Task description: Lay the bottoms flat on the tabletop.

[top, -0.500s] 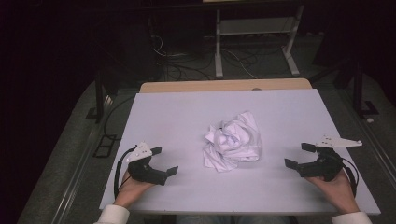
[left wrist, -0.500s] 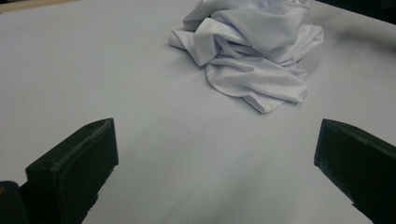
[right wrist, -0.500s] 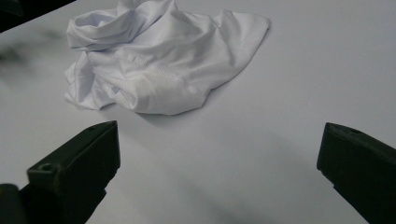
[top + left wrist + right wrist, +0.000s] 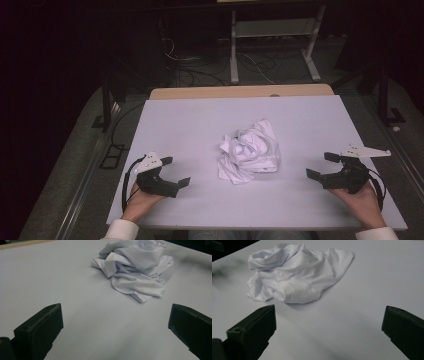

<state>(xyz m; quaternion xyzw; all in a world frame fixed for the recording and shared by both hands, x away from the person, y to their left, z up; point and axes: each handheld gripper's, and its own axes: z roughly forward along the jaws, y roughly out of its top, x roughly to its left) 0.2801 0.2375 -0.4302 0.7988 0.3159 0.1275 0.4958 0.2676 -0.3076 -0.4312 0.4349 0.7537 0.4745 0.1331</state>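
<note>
A crumpled white cloth (image 4: 250, 151) lies bunched in the middle of the pale table (image 4: 200, 125). My left gripper (image 4: 175, 171) rests low on the table at the near left, pointing toward the cloth, its jaws wide apart with nothing between them. At the near right my right gripper (image 4: 322, 165) faces the cloth from the other side, also open and empty. The left gripper view has the cloth (image 4: 136, 268) ahead and to the right of its jaws. In the right gripper view the cloth (image 4: 294, 273) lies ahead and to the left.
The table's far edge shows a strip of bare wood (image 4: 240, 92). Beyond it stand a white metal frame (image 4: 272, 40) and tangled cables (image 4: 200, 65) on a dark floor. Dark floor runs along both sides of the table.
</note>
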